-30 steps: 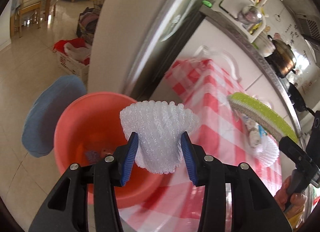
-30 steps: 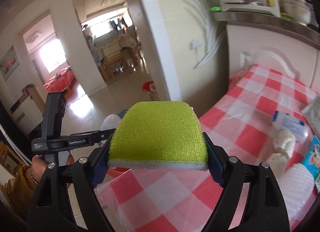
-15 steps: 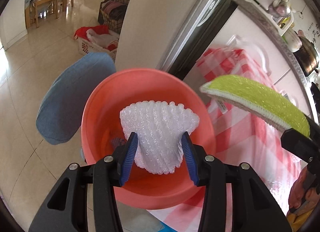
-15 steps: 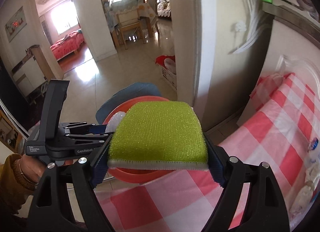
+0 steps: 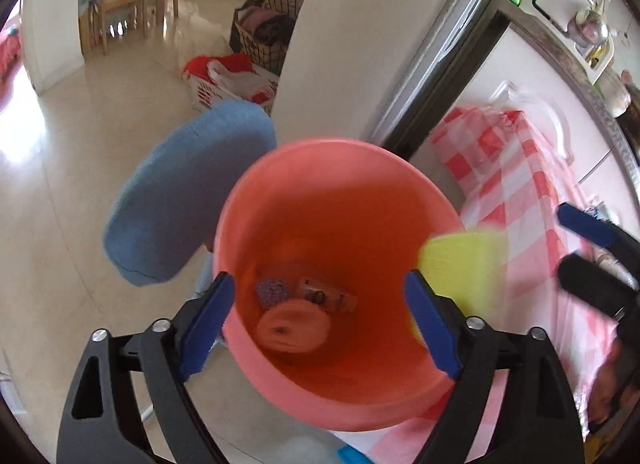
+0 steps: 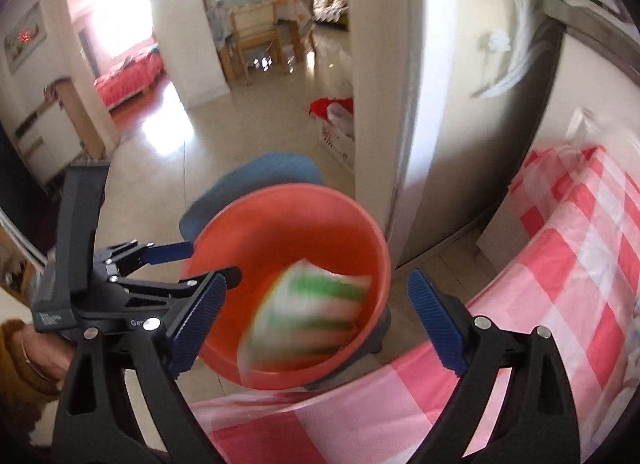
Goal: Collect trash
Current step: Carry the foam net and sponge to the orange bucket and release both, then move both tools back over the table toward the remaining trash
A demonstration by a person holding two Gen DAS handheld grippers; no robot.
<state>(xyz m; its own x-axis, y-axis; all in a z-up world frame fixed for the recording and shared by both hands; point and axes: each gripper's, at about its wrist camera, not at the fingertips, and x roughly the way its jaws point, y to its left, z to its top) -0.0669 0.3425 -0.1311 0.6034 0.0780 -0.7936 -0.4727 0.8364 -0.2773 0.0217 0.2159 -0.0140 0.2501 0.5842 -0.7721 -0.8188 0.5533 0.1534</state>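
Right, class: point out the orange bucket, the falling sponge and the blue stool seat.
orange bucket (image 5: 320,200): left wrist view, bare inner wall.
sponge (image 6: 308,316): right wrist view, blurred striped face, mid-fall.
blue stool seat (image 5: 188,192): left wrist view, middle of the cushion top.

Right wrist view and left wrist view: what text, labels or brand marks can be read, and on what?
"Ge…": white print on the black two-finger left gripper body, cut off behind a finger of the right gripper.
White label on that gripper's black handle: too small to read.
Wrappers at the bottom of the coral plastic bucket: print blurred, unreadable.
Falling green striped scouring sponge: no text visible.
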